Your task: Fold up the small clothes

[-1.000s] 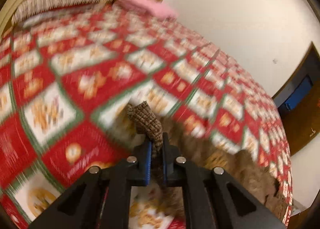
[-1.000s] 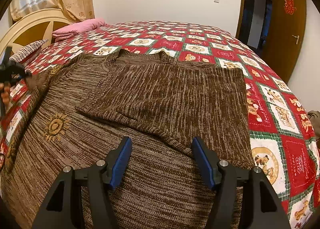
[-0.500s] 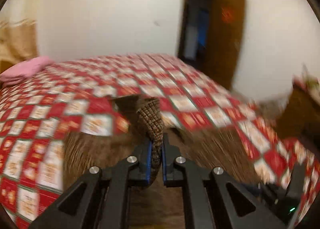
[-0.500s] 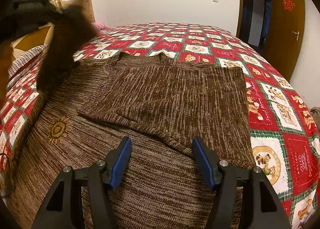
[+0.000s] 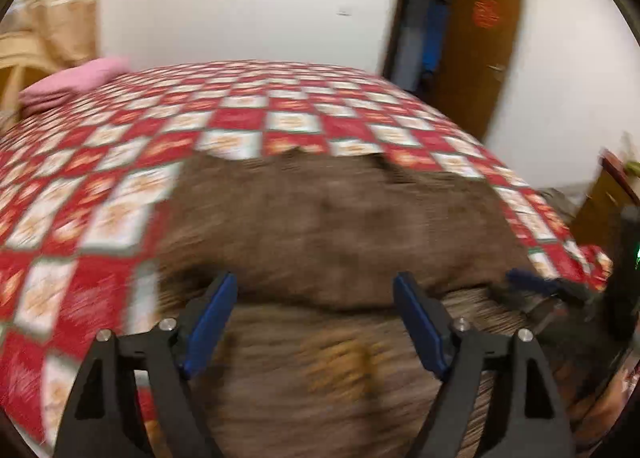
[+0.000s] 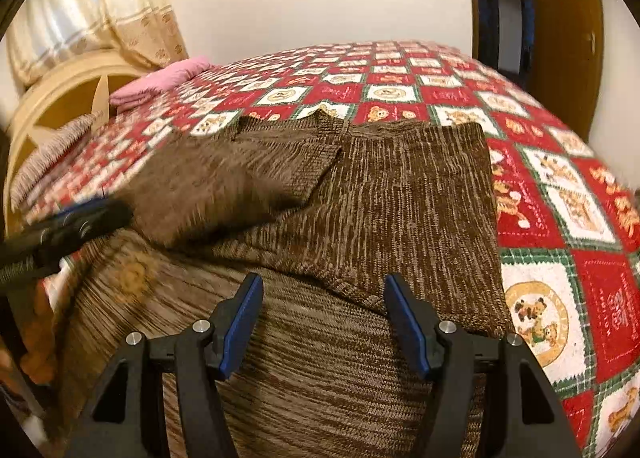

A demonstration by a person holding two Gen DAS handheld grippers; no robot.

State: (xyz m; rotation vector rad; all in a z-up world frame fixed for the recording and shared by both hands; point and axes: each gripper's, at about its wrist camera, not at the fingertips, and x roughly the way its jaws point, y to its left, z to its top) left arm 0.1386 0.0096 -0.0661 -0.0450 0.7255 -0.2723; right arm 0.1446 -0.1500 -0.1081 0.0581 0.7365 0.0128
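Note:
A brown knit sweater (image 6: 400, 193) lies flat on the bed, both sleeves folded in over its body; the left sleeve (image 6: 224, 181) lies across the chest. It also shows, blurred, in the left wrist view (image 5: 332, 225). My left gripper (image 5: 316, 318) is open and empty just above the sweater's lower part; it appears at the left edge of the right wrist view (image 6: 76, 221). My right gripper (image 6: 324, 318) is open and empty over the sweater's hem area, and shows at the right of the left wrist view (image 5: 536, 286).
The bed has a red, white and green checked quilt (image 6: 560, 185). A pink folded cloth (image 6: 160, 79) and a striped pillow (image 6: 52, 149) lie near the cream headboard (image 6: 52, 93). A brown door (image 6: 560, 29) stands open at the far right.
My left gripper swung the sleeve over the sweater's body, opened and let it go. The sleeve now lies folded across the chest. The right gripper stayed open and shifted slightly.

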